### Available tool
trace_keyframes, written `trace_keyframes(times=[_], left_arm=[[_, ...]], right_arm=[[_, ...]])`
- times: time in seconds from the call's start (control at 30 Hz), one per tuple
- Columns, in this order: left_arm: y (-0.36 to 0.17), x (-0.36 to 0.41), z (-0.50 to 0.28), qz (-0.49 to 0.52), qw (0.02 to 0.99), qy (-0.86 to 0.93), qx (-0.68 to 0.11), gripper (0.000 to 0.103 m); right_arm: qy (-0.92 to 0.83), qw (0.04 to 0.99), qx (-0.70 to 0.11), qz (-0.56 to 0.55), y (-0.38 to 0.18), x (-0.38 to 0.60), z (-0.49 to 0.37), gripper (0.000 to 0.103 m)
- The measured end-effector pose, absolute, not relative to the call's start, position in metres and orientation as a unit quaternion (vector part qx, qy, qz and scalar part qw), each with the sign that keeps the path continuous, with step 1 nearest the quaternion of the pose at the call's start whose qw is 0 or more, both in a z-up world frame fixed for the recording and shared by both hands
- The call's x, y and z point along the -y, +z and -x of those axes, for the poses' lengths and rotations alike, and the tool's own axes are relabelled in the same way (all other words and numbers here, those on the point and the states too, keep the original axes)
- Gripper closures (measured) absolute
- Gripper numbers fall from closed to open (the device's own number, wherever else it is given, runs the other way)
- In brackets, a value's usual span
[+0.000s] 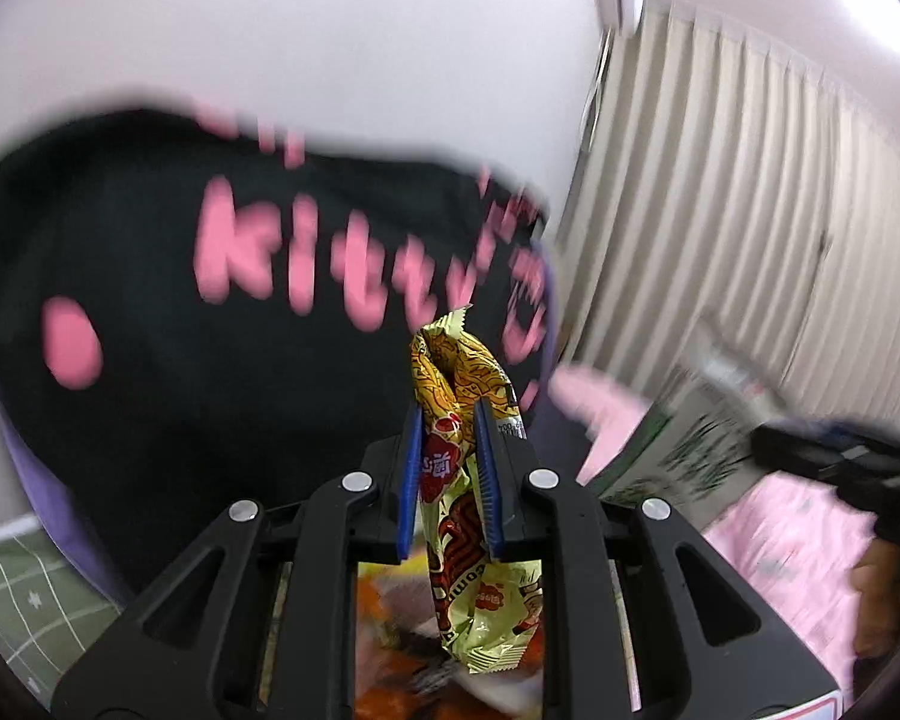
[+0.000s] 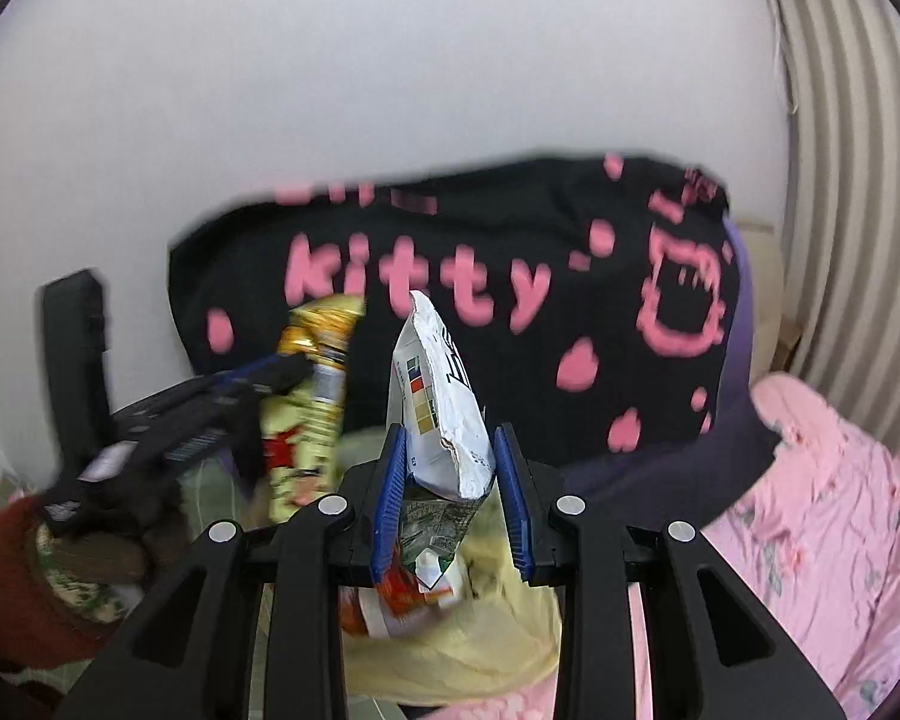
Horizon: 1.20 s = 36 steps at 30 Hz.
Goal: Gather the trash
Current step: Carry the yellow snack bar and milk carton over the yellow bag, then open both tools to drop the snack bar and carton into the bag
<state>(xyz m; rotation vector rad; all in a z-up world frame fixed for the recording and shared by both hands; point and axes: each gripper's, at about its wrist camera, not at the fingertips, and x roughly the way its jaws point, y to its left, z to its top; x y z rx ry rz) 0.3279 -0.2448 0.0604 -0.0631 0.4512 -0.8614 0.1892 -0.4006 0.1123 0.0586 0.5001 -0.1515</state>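
My left gripper point(image 1: 448, 414) is shut on a yellow and red snack wrapper point(image 1: 456, 384), held upright in the air; the wrapper's tail hangs below the blue pads. It also shows in the right wrist view point(image 2: 312, 384), clamped in the left gripper point(image 2: 282, 369) at the left. My right gripper point(image 2: 448, 438) is shut on a white and green crumpled packet point(image 2: 441, 402), held upright above a yellow bag point(image 2: 486, 642) that holds an orange wrapper point(image 2: 390, 606).
A black cushion with pink "kitty" lettering point(image 2: 450, 312) leans against the white wall behind. Pink bedding point(image 2: 822, 540) lies to the right. Ribbed curtains point(image 1: 750, 210) hang at the right. A green-printed paper point(image 1: 672, 444) lies on the bed.
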Motion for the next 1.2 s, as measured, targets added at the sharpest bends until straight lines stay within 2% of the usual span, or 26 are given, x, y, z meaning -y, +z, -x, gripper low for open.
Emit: trace_keyframes(times=[0.13, 0.47, 0.73, 0.97, 1.1, 1.2], left_arm=[[0.015, 0.251, -0.346, 0.023, 0.868, -0.394, -0.300, 0.087], [-0.013, 0.245, -0.343, -0.025, 0.849, -0.395, -0.350, 0.088], [0.006, 0.265, -0.347, -0.017, 0.853, -0.413, -0.317, 0.088], [-0.002, 0.273, -0.353, -0.016, 0.840, -0.416, -0.348, 0.088], [-0.006, 0.266, -0.356, -0.004, 0.822, -0.426, -0.377, 0.084], [0.000, 0.254, -0.357, 0.022, 0.815, -0.434, -0.382, 0.071]], right_arm=[[-0.058, 0.952, -0.299, -0.036, 0.068, 0.403, -0.213, 0.075], [-0.031, 0.930, -0.362, -0.046, 0.015, 0.405, -0.249, 0.075], [-0.042, 0.929, -0.365, -0.052, 0.016, 0.413, -0.242, 0.075], [-0.046, 0.932, -0.354, -0.067, 0.024, 0.419, -0.232, 0.074], [-0.053, 0.931, -0.355, -0.063, 0.024, 0.417, -0.231, 0.074], [-0.054, 0.931, -0.356, -0.060, 0.025, 0.413, -0.230, 0.074]])
